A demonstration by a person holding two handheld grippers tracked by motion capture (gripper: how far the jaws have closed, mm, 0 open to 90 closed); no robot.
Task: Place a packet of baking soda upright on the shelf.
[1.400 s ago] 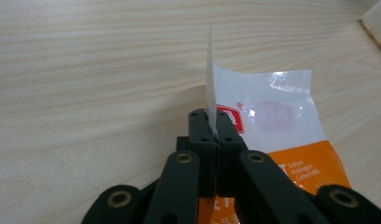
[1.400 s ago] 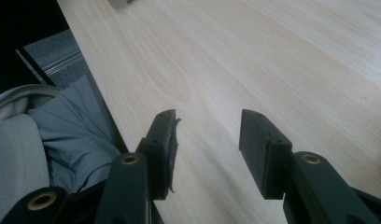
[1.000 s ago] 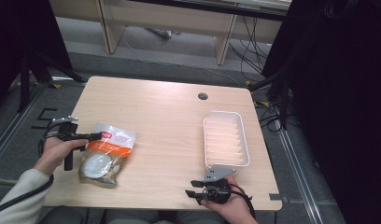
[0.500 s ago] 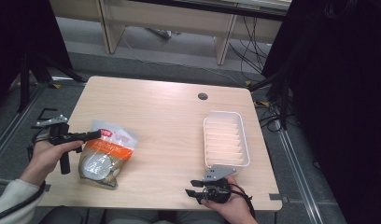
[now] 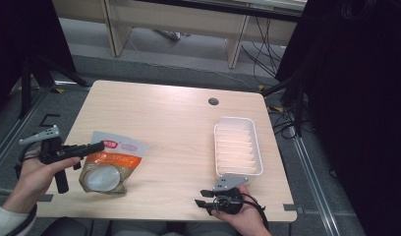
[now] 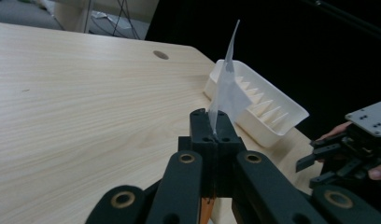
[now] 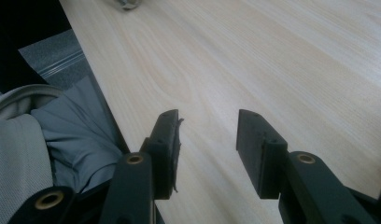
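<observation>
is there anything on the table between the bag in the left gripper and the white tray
Nothing visible. The left gripper pinches the bag at its top edge, and only bare table lies between it and the white tray.

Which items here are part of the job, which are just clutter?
In play:
left gripper, shut on pouch's top edge
pouch, orange and white
white tray, ribbed
right gripper, open, nothing between its jaws

Lying about:
cables on the floor
wooden shelving behind the table
</observation>
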